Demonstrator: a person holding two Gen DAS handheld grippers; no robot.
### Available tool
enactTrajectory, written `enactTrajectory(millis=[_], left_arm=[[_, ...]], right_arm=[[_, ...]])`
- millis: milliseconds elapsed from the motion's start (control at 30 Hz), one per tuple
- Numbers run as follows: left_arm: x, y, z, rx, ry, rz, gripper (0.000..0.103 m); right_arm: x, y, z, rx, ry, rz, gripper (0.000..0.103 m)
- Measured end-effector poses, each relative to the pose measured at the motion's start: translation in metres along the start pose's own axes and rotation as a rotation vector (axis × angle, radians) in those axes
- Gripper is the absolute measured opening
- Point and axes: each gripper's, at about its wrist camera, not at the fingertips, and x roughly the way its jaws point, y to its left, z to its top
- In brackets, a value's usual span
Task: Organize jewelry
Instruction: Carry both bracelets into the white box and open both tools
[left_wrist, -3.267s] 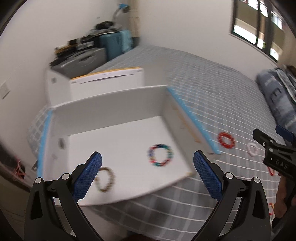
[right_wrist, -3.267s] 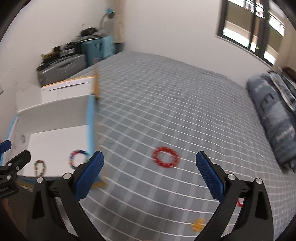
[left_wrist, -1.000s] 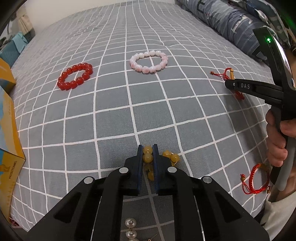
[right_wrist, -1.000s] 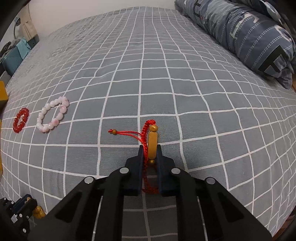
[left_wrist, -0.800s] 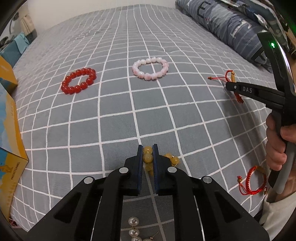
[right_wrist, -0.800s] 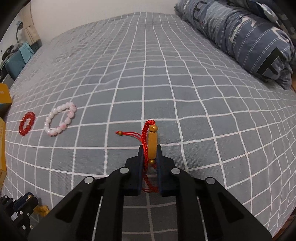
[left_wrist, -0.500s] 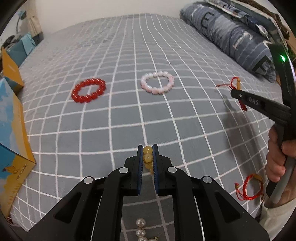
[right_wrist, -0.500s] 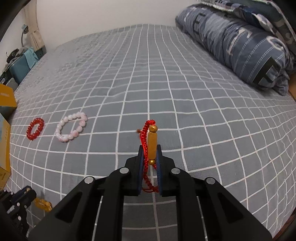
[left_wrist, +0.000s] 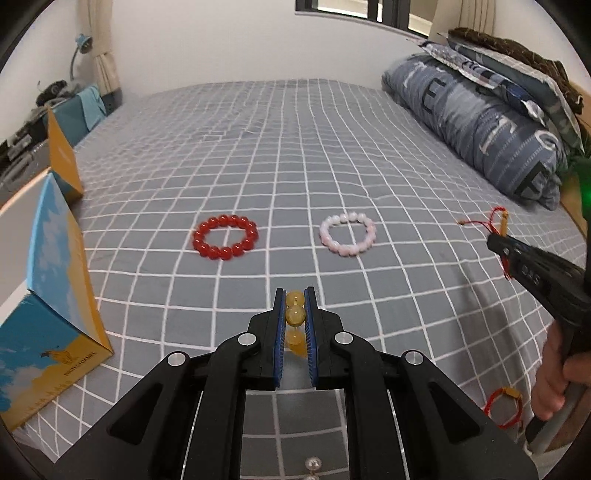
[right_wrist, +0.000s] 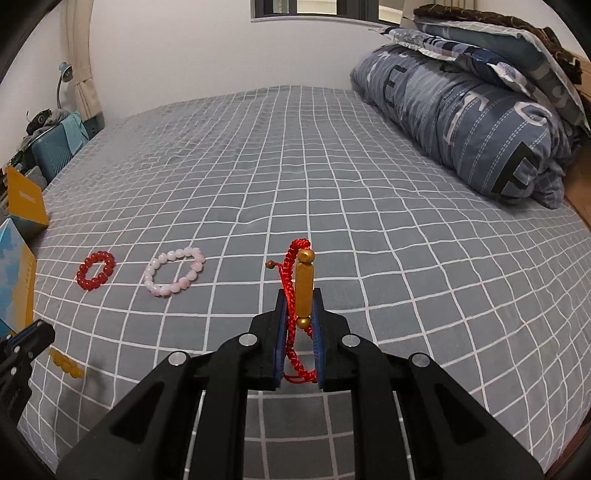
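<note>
My left gripper (left_wrist: 295, 308) is shut on a yellow bead bracelet (left_wrist: 295, 314) and holds it above the grey checked bed; its beads hang at the left edge of the right wrist view (right_wrist: 66, 363). My right gripper (right_wrist: 300, 310) is shut on a red cord bracelet with a gold bar (right_wrist: 304, 286), also lifted; it shows at the right of the left wrist view (left_wrist: 501, 225). A red bead bracelet (left_wrist: 225, 237) and a pink bead bracelet (left_wrist: 348, 234) lie on the bed ahead.
An open blue and orange box (left_wrist: 44, 295) stands at the bed's left edge. Another red cord bracelet (left_wrist: 504, 406) lies near the front right. A pearl strand (left_wrist: 312, 465) lies below my left gripper. A folded blue quilt (right_wrist: 472, 110) lies along the right.
Both grippers have risen with their bracelets held, and the views have tilted up to show more of the room. The bracelets on the bed have not moved.
</note>
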Motion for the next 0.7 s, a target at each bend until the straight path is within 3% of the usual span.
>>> enactTrajectory(millis=[433, 700], left_arm=[[-0.019, 0.021, 0.007, -0.042, -0.044, 0.026, 0.009], [-0.039, 0.061, 0.009, -0.087, -0.032, 0.07, 0.009]], right_arm=[[-0.018, 0.025, -0.013, -0.021, 0.016, 0.01, 0.012], [-0.037, 0.068, -0.003, -0.054, 0.012, 0.081, 0.012]])
